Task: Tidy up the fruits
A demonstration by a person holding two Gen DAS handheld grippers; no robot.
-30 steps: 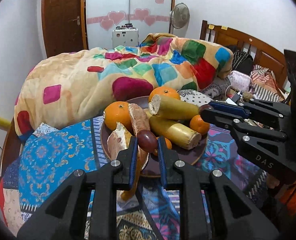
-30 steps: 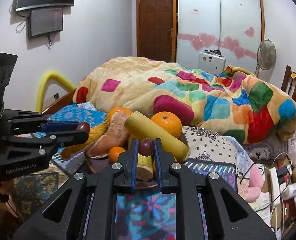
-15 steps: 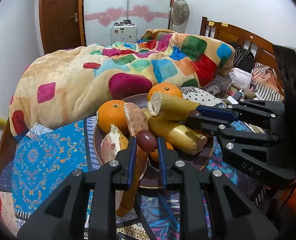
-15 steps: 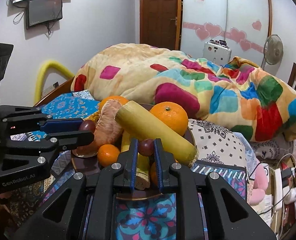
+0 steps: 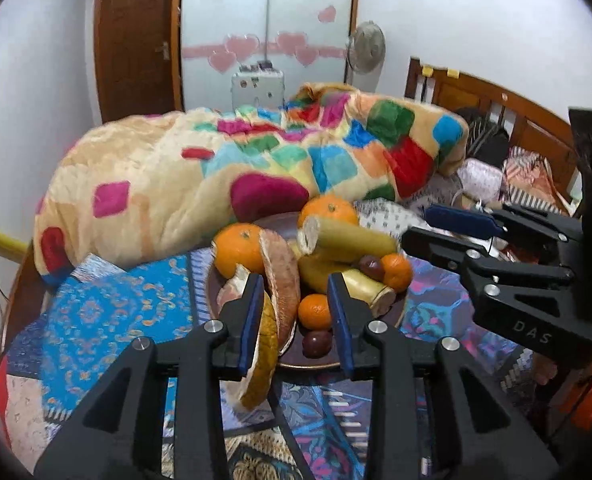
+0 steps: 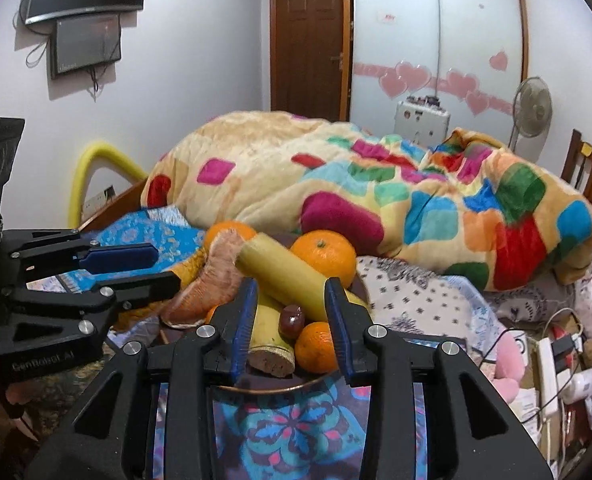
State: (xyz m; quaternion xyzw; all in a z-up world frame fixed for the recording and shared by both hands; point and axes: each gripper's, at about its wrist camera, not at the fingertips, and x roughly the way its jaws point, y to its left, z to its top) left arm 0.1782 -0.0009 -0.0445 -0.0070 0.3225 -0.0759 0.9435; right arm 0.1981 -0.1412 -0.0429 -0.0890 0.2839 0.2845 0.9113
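A: Where do the two grippers stand?

B: In the left wrist view the left gripper (image 5: 297,312) has its jaws spread wide with nothing between the pads. A dark red fruit (image 5: 316,343) lies on the near rim of the brown plate (image 5: 395,312), at about 6 o'clock from the small orange (image 5: 315,311) framed by the fingers.

A: And the right one?

B: The right gripper (image 6: 290,314) is spread as well, empty. A second dark red fruit (image 6: 291,321) sits on the plate between its fingers, resting against the cut yellow stalk (image 6: 270,336) and a small orange (image 6: 315,346). From the left camera that gripper comes in at 3 o'clock, its tips beside the plate.

A: What else is piled there?

B: Two large oranges (image 5: 240,248) at the back, at 11 and 12 o'clock of the plate, a long yellow stalk (image 5: 347,236) lying across, and pale pinkish peel pieces (image 5: 282,276) at 9 o'clock. One yellow-skinned piece seems to hang over the plate's edge, though the left finger hides part of it.

A: And underneath?

B: A patterned blue cloth (image 5: 104,312), with a colourful blanket (image 6: 375,184) behind.
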